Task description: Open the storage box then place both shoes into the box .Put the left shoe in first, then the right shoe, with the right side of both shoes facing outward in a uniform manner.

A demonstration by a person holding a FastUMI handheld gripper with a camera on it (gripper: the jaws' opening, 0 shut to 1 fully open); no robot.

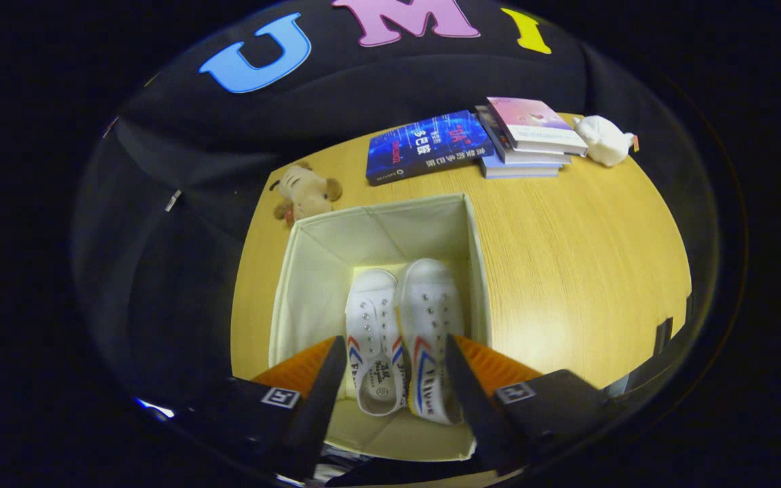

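Gripper view showed the tongs (390, 400) spread apart above the open storage box (309, 271), their fingers (462, 386) flanking the heels of two white shoes without pressing on either. Both shoes lay side by side inside the box, toes pointing away from the tongs: the left shoe (371, 339) nearer the box's middle, the right shoe (431, 332) against its right wall. Beyond the box, along the counter's (580, 257) far edge, sat a brown plush toy (306, 193), a blue book (428, 146), a stack of books (529, 139) and a white plush toy (604, 139).
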